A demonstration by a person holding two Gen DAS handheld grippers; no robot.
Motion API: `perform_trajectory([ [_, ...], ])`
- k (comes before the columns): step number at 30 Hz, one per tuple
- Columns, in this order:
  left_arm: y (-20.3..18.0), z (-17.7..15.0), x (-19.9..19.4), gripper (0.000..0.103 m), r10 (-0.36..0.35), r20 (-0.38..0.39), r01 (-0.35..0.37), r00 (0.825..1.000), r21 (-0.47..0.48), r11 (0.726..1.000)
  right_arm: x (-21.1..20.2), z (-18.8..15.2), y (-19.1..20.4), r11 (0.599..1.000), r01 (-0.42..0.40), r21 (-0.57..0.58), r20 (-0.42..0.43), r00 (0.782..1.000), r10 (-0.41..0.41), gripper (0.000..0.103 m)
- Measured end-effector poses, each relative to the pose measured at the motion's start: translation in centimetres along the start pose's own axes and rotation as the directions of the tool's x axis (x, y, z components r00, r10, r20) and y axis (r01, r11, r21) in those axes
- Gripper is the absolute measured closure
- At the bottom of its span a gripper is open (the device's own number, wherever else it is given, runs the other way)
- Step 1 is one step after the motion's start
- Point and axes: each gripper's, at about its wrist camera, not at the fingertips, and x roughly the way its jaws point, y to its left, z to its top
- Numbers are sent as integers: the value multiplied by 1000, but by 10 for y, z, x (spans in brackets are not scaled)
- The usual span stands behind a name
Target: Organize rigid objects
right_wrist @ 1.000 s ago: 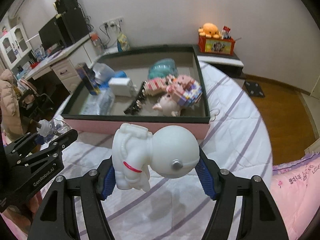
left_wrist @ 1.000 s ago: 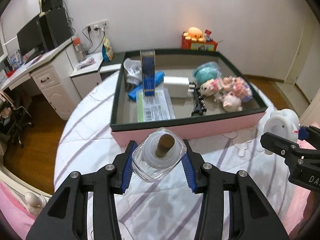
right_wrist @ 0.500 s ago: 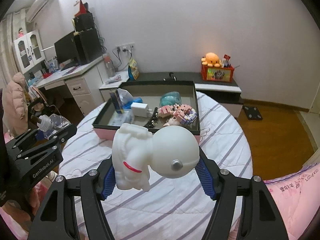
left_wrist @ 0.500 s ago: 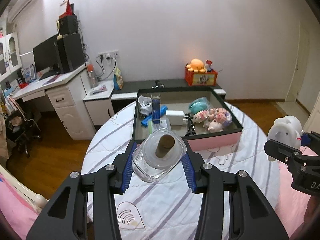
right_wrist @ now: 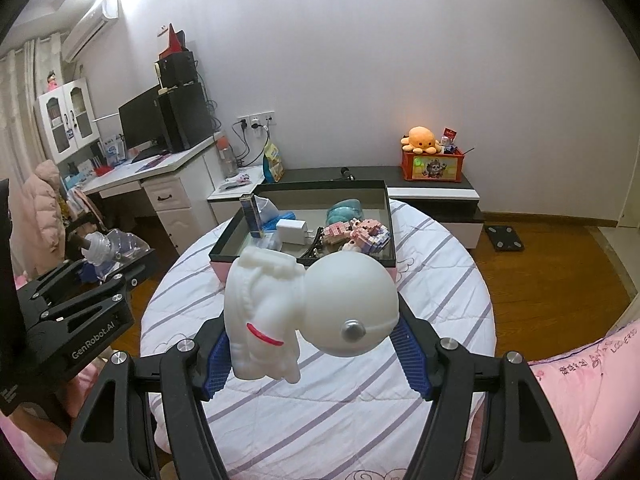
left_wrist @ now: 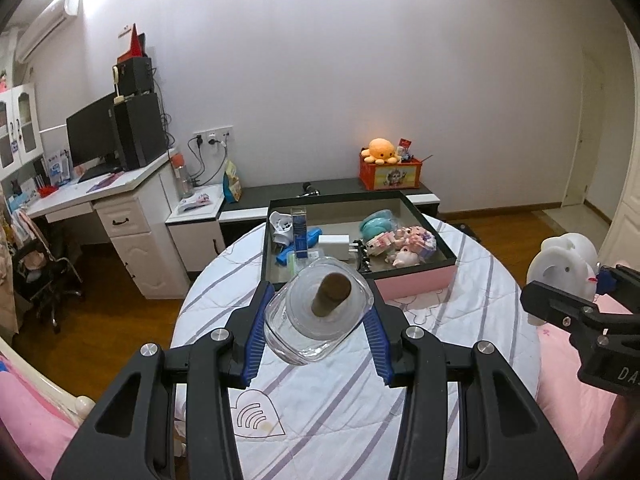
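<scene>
Two handheld grippers hang above a round table (left_wrist: 460,340) draped in a white cloth with purple stripes, each carrying an item clear of the surface. The left gripper (left_wrist: 318,322) has its blue pads pressed against both sides of a clear glass bottle (left_wrist: 320,318) with a brown cork stopper, seen end-on in the left wrist view; in the right wrist view the same bottle (right_wrist: 108,246) shows at the far left, held above the floor beside the table. The right gripper (right_wrist: 312,340) is clamped on a white astronaut figurine (right_wrist: 304,304), which lies sideways between the pads, round helmet to the right and a red band on its suit. At the far side of the table rests a pink-sided box (right_wrist: 304,220) with a dark rim, holding a tall blue carton (right_wrist: 252,216) standing upright near its left wall, a white charger (right_wrist: 292,232) in the middle and pink block toys (right_wrist: 360,234) to the right. Beyond the table, an orange plush octopus (left_wrist: 380,150) sits on a red box against the wall.
</scene>
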Motion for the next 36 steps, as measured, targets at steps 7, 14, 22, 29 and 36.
perform_trajectory([
  [7,-1,3,4,65,6,1,-6,1000,-3,1000,4,3,-5,1000,1,11,-2,1000,-1,33],
  [14,-1,6,23,78,-15,-33,15,999,-5,1000,19,7,-7,1000,-9,17,-23,1000,9,33],
  [22,29,-22,43,23,67,-100,-70,993,-26,997,52,2,-12,999,-9,31,-108,994,12,33],
  [29,61,-60,85,15,112,-269,-137,957,-74,988,93,-15,6,999,-42,-1,-235,971,40,33],
  [36,57,-86,136,15,83,-377,-103,923,-33,994,123,-25,16,999,-36,2,-308,951,35,33],
])
